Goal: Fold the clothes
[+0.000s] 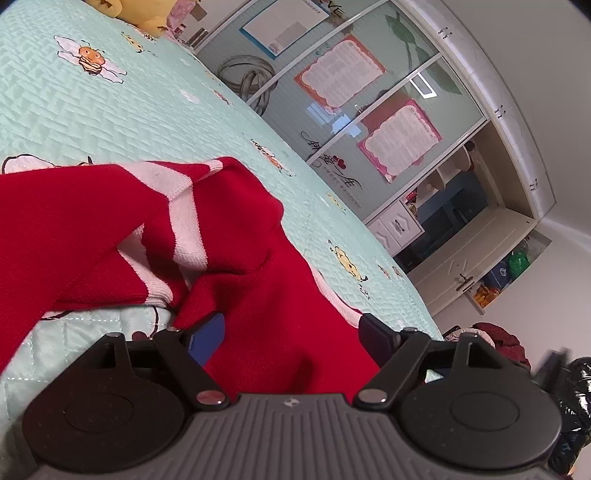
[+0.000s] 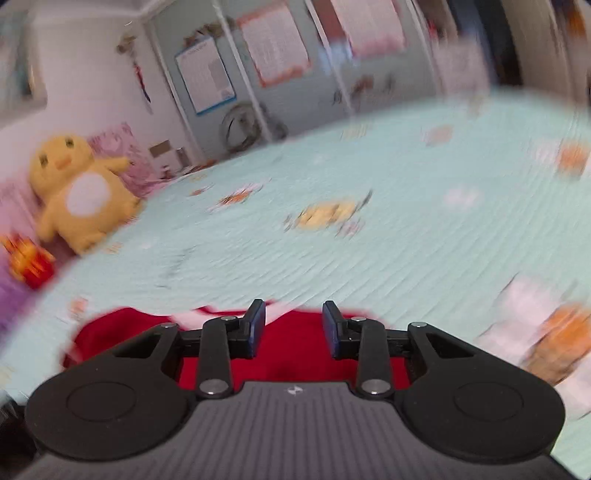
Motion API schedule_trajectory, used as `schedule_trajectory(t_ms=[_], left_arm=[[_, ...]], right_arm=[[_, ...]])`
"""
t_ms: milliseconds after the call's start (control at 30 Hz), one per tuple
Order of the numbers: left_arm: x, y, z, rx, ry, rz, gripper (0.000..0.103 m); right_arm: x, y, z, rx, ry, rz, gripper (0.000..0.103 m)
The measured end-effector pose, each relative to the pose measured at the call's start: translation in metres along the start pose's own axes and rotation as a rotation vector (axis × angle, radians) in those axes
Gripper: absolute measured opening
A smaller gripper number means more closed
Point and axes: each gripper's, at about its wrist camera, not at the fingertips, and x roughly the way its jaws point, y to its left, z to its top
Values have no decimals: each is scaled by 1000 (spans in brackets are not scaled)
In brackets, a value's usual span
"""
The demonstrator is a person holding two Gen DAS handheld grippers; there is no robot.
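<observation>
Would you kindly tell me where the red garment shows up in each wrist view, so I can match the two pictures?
Left wrist: the red garment fills the lower left and centre, running between the tongs.
Right wrist: it lies at the bottom centre, behind the tongs.
Shared landmark: the yellow plush toy at the far end of the bed.

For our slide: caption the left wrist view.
Open left gripper straddles a red garment on the bed.

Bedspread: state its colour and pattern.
Pale mint quilted bedspread with cartoon bees on white flowers; clearest in the left wrist view.
</observation>
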Motion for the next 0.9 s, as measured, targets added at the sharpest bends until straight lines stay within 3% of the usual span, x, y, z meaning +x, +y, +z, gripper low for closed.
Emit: schedule_trajectory(t_ms=[33, 67, 133, 300, 333, 367, 600, 667, 700, 733, 767, 833, 867, 900], left_arm=[[0, 0, 0, 1, 1, -1, 84], [1, 1, 0, 1, 2, -2, 84], [2, 1, 0, 2, 3, -4, 84], [4, 2, 1, 5, 9, -6, 84], [5, 2, 1, 2, 10, -8, 84], [6, 3, 1, -1, 10, -11, 84], [6, 2, 0, -3, 7, -11, 84], [5, 1, 0, -6, 2, -7, 84], [3, 2, 0, -16, -2, -1, 83], [-1, 2, 1, -30, -5, 10, 74], [-10, 2, 2, -51, -7, 31, 65], [-42, -2, 6, -50, -24, 36, 64], [-63, -4, 7, -31, -39, 34, 66], [-86, -6, 8, 5, -62, 41, 68]], right_arm=[[14, -5, -1, 17, 36, -14, 34], [26, -10, -3, 5, 57, -73, 28], [45, -20, -5, -33, 70, -217, 0], [25, -15, -7, -14, -35, -237, 0], [14, -14, -9, -8, -61, -239, 8], [1, -12, -15, 9, -83, -231, 8], [-130, 13, -103, 266, -150, -12, 10], [-152, 35, -136, 301, -150, 43, 27], [-160, 46, -151, 314, -152, 65, 31], [-164, 56, -164, 316, -157, 77, 36], [-166, 62, -174, 311, -167, 82, 43], [-161, 67, -195, 258, -186, 44, 45], [-154, 64, -206, 229, -192, -6, 36], [-149, 60, -212, 224, -203, -35, 33]])
